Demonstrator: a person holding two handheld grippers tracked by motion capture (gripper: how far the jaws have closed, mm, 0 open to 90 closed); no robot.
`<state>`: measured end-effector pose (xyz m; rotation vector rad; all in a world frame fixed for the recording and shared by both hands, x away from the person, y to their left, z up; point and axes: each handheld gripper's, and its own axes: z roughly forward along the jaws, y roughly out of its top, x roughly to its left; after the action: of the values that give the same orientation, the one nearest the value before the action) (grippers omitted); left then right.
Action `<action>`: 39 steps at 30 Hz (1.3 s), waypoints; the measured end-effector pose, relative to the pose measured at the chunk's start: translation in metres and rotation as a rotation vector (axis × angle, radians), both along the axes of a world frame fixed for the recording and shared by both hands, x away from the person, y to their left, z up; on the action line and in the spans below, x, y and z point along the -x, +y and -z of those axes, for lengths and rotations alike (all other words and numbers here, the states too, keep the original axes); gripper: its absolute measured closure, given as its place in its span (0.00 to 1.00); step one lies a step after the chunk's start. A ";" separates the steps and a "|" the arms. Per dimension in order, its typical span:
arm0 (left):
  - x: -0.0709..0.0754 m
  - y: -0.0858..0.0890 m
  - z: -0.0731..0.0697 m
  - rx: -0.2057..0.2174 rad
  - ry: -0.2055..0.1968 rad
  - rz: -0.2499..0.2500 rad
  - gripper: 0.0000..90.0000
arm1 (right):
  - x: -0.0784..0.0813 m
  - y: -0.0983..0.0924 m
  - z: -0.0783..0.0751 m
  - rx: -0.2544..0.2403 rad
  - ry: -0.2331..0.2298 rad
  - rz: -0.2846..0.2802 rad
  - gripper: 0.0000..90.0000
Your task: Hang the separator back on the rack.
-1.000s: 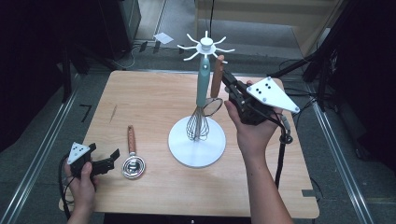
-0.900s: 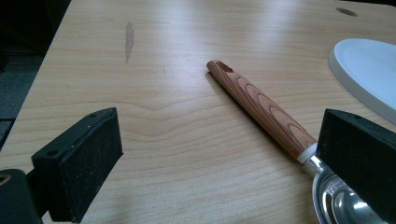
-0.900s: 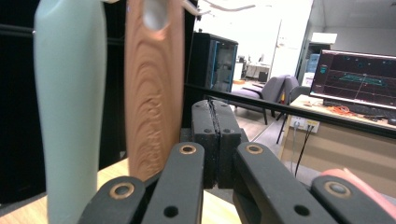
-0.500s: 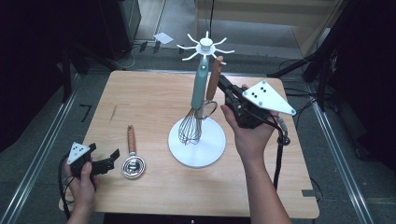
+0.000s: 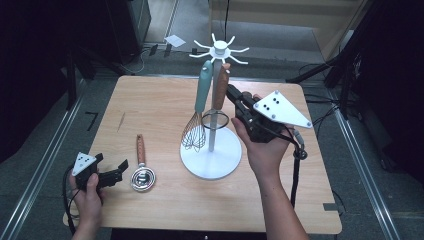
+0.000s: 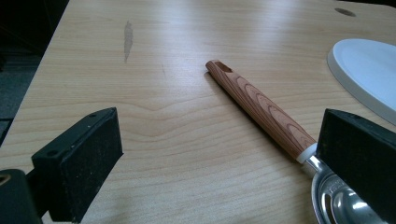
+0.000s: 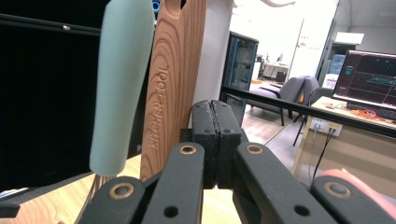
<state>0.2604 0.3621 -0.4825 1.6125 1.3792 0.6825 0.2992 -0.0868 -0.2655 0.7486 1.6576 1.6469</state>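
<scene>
Wood-grain handle (image 7: 172, 79) beside smooth mint handle (image 7: 120, 84), both rounded.

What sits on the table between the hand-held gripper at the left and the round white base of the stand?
A wood-handled strainer lies flat between the left gripper and the stand's white base, as the high view shows.

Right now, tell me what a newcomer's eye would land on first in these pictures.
First comes the white utensil stand in the middle of the wooden table, with a teal-handled whisk and a wood-handled tool hanging from its top. Just right of them is the right hand-held gripper, jaws shut on nothing, beside the wooden handle. Near the front left corner a wood-handled strainer lies flat before the open left hand-held gripper.
</scene>
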 end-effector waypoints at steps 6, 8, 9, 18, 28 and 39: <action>0.000 0.001 0.000 0.000 0.005 0.004 0.00 | 0.004 0.004 -0.001 0.008 -0.015 0.003 1.00; 0.000 0.001 0.000 0.000 0.004 0.004 0.00 | 0.005 0.006 0.000 0.004 -0.014 0.001 1.00; 0.000 0.001 0.000 0.000 0.003 0.003 0.00 | 0.006 0.007 0.000 -0.001 -0.011 -0.001 1.00; -0.001 0.000 0.000 -0.001 0.006 0.004 0.01 | 0.011 0.015 -0.002 -0.003 -0.019 -0.001 1.00; -0.001 0.000 0.000 -0.004 0.003 0.001 0.04 | 0.012 0.019 0.003 0.003 -0.006 -0.005 1.00; 0.000 -0.001 0.000 -0.024 0.008 -0.049 0.07 | 0.012 0.000 0.013 -0.022 0.021 0.044 0.98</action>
<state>0.2603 0.3607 -0.4825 1.6065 1.4254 0.7241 0.2874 -0.0872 -0.2786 0.8099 1.6283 1.6335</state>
